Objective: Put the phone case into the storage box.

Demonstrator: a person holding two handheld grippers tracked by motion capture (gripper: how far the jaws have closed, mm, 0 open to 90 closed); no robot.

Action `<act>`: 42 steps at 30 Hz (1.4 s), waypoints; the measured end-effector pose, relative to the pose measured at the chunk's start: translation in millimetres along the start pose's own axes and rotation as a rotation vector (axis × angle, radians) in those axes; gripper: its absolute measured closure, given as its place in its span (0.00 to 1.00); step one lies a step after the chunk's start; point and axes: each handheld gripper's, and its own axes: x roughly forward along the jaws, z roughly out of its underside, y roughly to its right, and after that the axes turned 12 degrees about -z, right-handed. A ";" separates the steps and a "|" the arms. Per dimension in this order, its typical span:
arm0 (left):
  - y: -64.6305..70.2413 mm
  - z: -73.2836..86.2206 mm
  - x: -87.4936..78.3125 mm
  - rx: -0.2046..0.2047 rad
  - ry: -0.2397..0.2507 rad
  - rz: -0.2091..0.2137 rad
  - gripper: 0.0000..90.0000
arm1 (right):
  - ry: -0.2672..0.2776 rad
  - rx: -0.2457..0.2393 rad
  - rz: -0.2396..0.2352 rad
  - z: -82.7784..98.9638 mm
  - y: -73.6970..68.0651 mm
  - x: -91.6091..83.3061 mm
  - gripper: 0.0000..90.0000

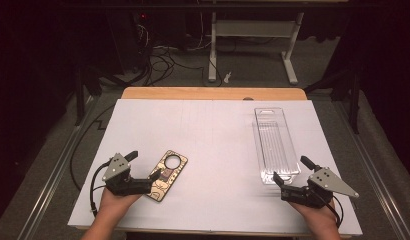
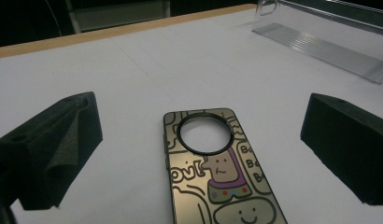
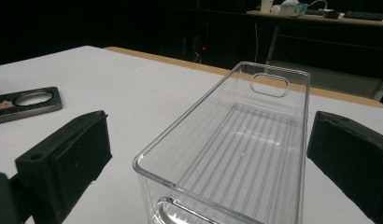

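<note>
Your left gripper stood open astride the phone case, which lay flat on the desk. Your right gripper gaped at the near end of the clear bin. Bare desk separated case and bin.

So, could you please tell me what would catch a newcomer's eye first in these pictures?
Most likely the phone case with its cartoon doodles and round camera hole, lying flat on the white table between the open jaws of the left hand-held gripper. Next, the long clear plastic bin on the table's right side, empty, with the right hand-held gripper open at its near end.
</note>
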 end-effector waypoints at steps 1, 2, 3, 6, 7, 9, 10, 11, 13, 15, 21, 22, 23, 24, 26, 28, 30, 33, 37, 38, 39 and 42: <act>0.1 -0.2 -0.2 -0.001 0.001 0.001 0.00 | -0.002 -0.003 0.002 0.0 -0.4 0.2 0.00; 0.1 -0.4 -0.2 0.000 0.002 0.000 0.00 | -0.002 -0.003 0.002 0.0 -0.4 0.2 0.00; 0.2 -0.7 -0.2 0.001 0.003 -0.001 0.00 | -0.003 -0.004 0.003 0.2 -0.7 0.4 0.00; 0.1 -1.5 0.1 0.003 0.003 0.000 0.00 | -0.009 -0.001 -0.003 0.5 0.0 0.8 0.00; 0.2 -1.5 0.2 0.005 0.000 -0.001 0.00 | -0.005 0.006 -0.012 0.6 0.4 0.4 0.00; 0.4 -1.5 0.7 0.008 -0.001 -0.004 0.00 | 0.001 0.011 -0.016 1.1 1.3 -0.5 0.00; 0.5 -1.5 1.0 0.011 -0.003 -0.003 0.00 | 0.000 0.011 -0.013 1.3 1.6 -0.8 0.00; 0.9 -1.8 0.8 0.017 -0.002 -0.004 0.00 | -0.001 0.012 -0.001 1.7 1.8 -1.5 0.00; 1.0 -1.9 0.8 0.019 -0.002 -0.003 0.00 | 0.005 0.015 0.003 1.9 2.0 -2.0 0.00; 0.8 -2.4 0.1 0.024 -0.003 -0.006 0.00 | 0.013 0.021 0.006 1.5 2.8 -3.1 0.00; -1.1 -3.1 -0.3 0.016 -0.008 -0.006 0.00 | 0.005 0.016 -0.002 1.7 2.3 -2.4 0.00; -1.2 -3.1 -0.4 0.016 -0.011 -0.007 0.00 | 0.009 0.013 -0.007 1.8 1.9 -2.8 0.00; -1.2 -3.0 -0.6 0.015 -0.012 -0.008 0.00 | 0.017 0.010 -0.005 2.0 1.5 -3.2 0.00; -1.3 -3.0 -1.0 0.015 -0.012 -0.010 0.00 | 0.022 0.010 -0.002 2.0 1.3 -3.4 0.00; -2.0 -3.1 -1.2 0.002 -0.009 -0.016 0.00 | 0.026 0.016 -0.002 2.3 2.1 -3.4 0.00; -4.1 -3.1 -1.5 -0.007 -0.016 -0.015 0.00 | 0.023 0.025 -0.002 3.2 3.0 -3.4 0.00; -5.7 -3.0 -1.4 -0.016 -0.025 -0.025 0.00 | 0.020 0.031 0.000 3.4 3.3 -3.4 0.00; -7.9 -3.0 -2.1 -0.016 -0.030 -0.039 0.00 | 0.018 0.028 0.006 3.4 4.5 -3.7 0.00; -11.9 -3.1 -2.7 -0.012 -0.056 -0.055 0.00 | 0.011 0.033 0.002 3.9 5.3 -3.9 0.00; -13.1 -2.7 -2.7 -0.013 -0.060 -0.054 0.00 | 0.010 0.036 0.004 4.0 5.4 -3.9 0.00; -14.1 -2.1 -2.7 -0.016 -0.068 -0.054 0.00 | 0.012 0.039 0.003 4.1 5.9 -3.9 0.00; -16.2 -1.2 -2.3 -0.002 -0.099 -0.061 0.00 | 0.015 0.048 0.004 3.7 6.6 -4.1 0.00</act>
